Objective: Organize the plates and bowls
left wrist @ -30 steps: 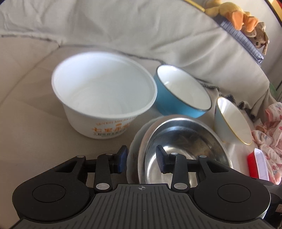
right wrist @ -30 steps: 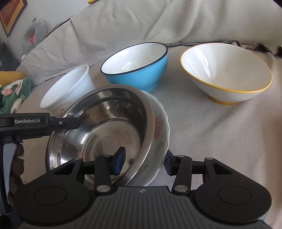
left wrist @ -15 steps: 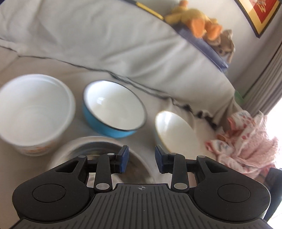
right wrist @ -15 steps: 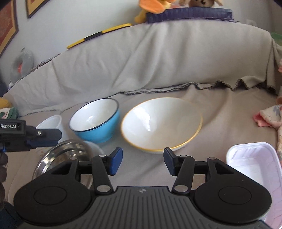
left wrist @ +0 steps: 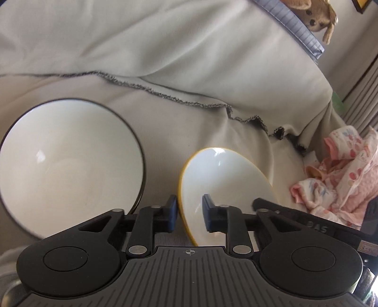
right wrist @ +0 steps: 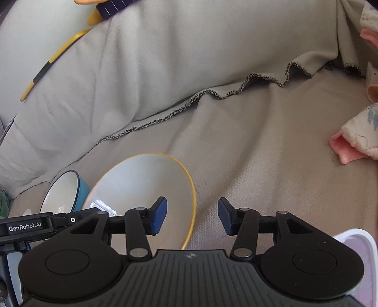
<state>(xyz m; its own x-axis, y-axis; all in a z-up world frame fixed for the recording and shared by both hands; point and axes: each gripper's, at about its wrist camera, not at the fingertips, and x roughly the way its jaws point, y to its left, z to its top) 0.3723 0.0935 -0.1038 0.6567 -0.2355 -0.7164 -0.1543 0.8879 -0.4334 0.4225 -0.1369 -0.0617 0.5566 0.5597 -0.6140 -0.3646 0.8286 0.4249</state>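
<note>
A white bowl with a yellow rim (left wrist: 224, 184) sits on the beige sofa cover, and both grippers are at it. My left gripper (left wrist: 189, 213) straddles the bowl's near left rim. Its jaws are closing, and the pads do not press the wall. From the other side, my right gripper (right wrist: 191, 217) has the yellow-rimmed bowl's (right wrist: 141, 189) right rim between its fingers. Its jaws are closing too, with clear gaps on both sides. A blue bowl (left wrist: 70, 160) with a white inside stands just left of it, also in the right wrist view as the blue bowl (right wrist: 61, 193).
The sofa backrest (left wrist: 165, 47) rises behind the bowls. Pink patterned cloth (left wrist: 337, 174) lies to the right, and the pink cloth (right wrist: 354, 139) also shows in the right wrist view. A white plastic container (right wrist: 356, 245) sits at the right gripper's near right. A plush toy (left wrist: 316, 14) rests on the backrest.
Both grippers swept right, away from the steel bowl stack and the white tub, which left the views. They now straddle the yellow-rimmed bowl's rim from both sides. The left jaws narrowed.
</note>
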